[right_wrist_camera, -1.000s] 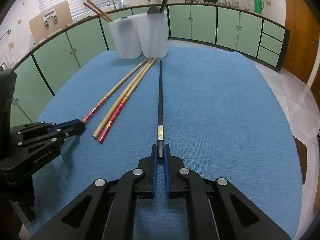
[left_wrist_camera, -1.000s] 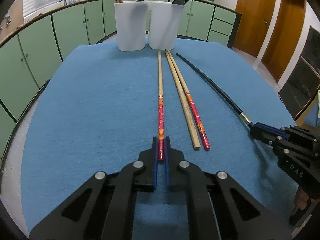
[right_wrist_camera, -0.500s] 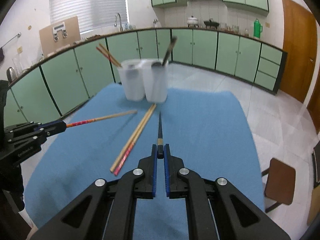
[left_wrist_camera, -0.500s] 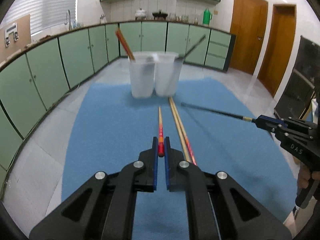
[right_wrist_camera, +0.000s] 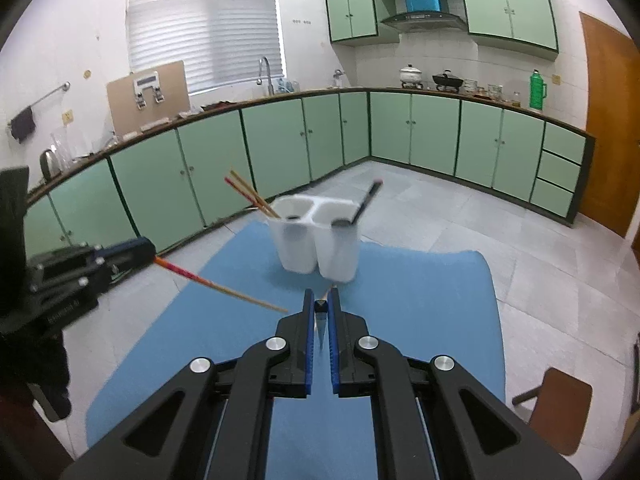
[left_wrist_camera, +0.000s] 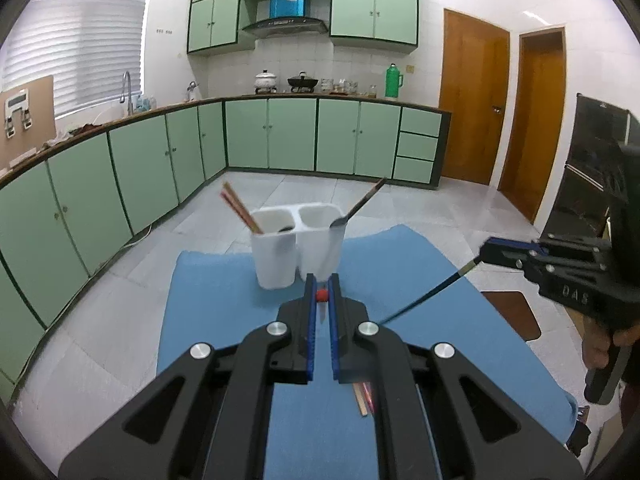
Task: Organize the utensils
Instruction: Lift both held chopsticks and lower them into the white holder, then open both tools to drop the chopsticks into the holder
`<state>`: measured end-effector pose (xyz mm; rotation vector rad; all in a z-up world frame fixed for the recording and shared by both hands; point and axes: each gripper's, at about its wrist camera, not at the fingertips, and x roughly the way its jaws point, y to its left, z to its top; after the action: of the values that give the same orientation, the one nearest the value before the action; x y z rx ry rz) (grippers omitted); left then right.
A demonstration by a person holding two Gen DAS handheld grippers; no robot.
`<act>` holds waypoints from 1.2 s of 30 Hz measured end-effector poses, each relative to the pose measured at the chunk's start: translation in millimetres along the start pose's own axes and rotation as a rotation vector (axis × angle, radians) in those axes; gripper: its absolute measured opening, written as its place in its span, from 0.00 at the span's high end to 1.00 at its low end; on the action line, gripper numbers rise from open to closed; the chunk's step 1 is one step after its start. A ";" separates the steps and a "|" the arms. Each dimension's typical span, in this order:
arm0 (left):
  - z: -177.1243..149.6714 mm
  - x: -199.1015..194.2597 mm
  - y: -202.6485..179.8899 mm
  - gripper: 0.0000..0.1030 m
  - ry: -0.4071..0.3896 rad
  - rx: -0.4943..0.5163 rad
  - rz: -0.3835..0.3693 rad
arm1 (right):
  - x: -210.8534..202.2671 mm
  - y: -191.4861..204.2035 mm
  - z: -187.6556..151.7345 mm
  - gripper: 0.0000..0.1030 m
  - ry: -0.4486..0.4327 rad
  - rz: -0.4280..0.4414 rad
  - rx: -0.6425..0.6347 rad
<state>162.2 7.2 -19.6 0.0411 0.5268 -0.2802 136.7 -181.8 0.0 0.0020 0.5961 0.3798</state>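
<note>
both grippers have come up off the blue cloth-covered table (left_wrist_camera: 224,304) since a second ago, each carrying a stick that then lay flat. left gripper (left_wrist_camera: 321,294), low centre of its own view, has its jaws pinching the red end of a red-and-bamboo patterned chopstick (right_wrist_camera: 216,286), which shows in the right view slanting down from centre left. right gripper (right_wrist_camera: 321,305) pinches the butt of a long black chopstick (left_wrist_camera: 432,294), seen at right of the left view angling down. ahead, mid-frame, stands the white twin-compartment plastic holder (left_wrist_camera: 296,248), wooden sticks in its left cup, a dark one in its right. two more chopsticks (left_wrist_camera: 364,396) lie on the cloth. next, i'd guess, each stick gets tipped into its matching cup.
</note>
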 end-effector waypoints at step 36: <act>146.8 34.9 31.5 0.95 -0.238 0.046 0.060 | 36.3 -8.0 197.9 0.94 -0.215 0.029 -0.057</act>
<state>271.7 12.5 88.8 0.0668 0.2820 -0.2344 275.6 -155.4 143.4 -0.0032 0.3731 0.4186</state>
